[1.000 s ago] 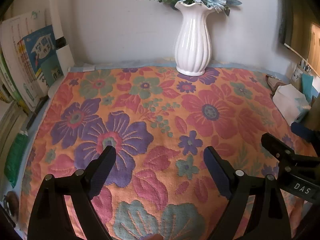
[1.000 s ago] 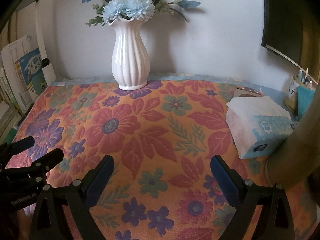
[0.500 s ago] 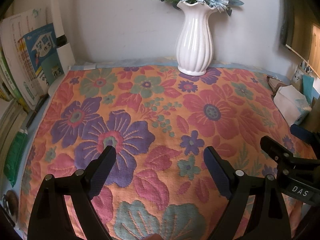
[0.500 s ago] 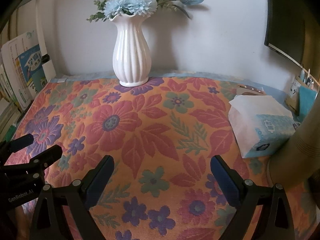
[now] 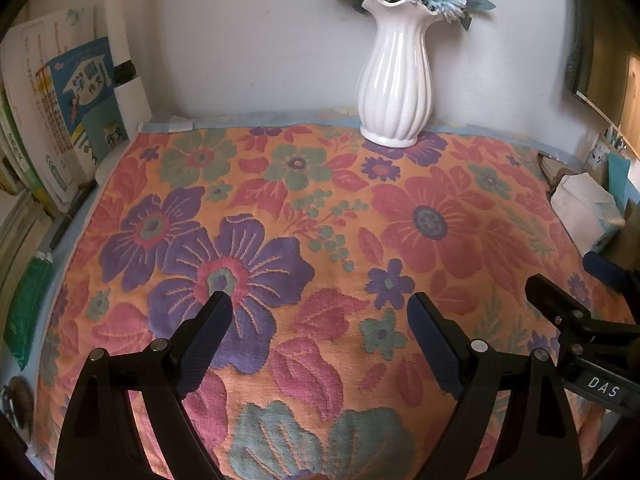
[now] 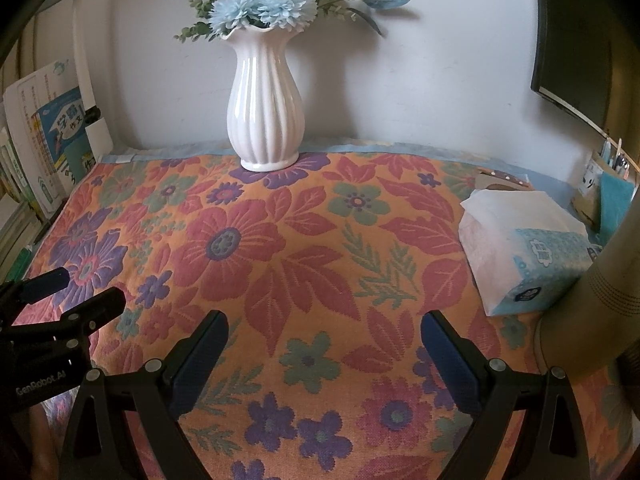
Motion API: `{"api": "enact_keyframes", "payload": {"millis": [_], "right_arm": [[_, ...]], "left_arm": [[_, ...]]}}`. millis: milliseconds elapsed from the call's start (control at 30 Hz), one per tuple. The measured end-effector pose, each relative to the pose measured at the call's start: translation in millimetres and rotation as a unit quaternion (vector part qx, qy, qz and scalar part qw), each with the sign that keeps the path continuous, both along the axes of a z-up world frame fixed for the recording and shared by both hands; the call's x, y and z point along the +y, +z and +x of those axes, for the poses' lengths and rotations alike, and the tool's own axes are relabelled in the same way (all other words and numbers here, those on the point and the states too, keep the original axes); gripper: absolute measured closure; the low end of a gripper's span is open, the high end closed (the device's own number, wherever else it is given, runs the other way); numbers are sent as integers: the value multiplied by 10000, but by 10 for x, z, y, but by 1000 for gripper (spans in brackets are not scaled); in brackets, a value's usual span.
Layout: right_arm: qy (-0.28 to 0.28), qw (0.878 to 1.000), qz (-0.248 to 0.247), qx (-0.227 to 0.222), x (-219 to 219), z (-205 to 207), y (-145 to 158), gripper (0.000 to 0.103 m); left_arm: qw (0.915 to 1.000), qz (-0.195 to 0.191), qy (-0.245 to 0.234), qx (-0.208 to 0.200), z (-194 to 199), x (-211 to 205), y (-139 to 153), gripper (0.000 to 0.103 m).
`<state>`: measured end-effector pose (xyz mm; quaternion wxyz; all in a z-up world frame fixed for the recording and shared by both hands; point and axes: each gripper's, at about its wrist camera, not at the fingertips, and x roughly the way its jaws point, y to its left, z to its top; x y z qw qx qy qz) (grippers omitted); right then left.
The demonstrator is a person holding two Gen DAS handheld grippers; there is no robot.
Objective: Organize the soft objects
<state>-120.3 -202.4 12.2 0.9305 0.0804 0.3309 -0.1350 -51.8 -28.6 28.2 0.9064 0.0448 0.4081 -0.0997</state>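
Books (image 5: 60,120) stand at the left. The left hand-held gripper (image 5: 320,332) and the right hand-held gripper (image 6: 324,344) hover with jaws wide and empty over the flat floral towel (image 5: 320,220) covering the counter. Folding has not begun; next, probably pinch a near edge.

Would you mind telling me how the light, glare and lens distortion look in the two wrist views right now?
Left wrist view: fisheye bends the floral cloth's far edge into a curve, corners go black, and glare streaks the white vase. Right wrist view: the vase and its flowers throw a soft shadow on the wall to their right; the tissue pack is sharp, the frame edges dark.
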Motion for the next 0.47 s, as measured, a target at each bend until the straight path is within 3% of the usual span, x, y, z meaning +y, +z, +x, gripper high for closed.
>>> {"api": "enact_keyframes", "payload": {"millis": [300,467], "right_arm": [[35,10000,-32,-67,11,-22,13,6],[98,9998,-128,-105,68,-37,27,6]], "left_arm": [[9999,82,97,7,21,5,-45,15],[9992,236,206,-231,-5,-7,-23,15]]}}
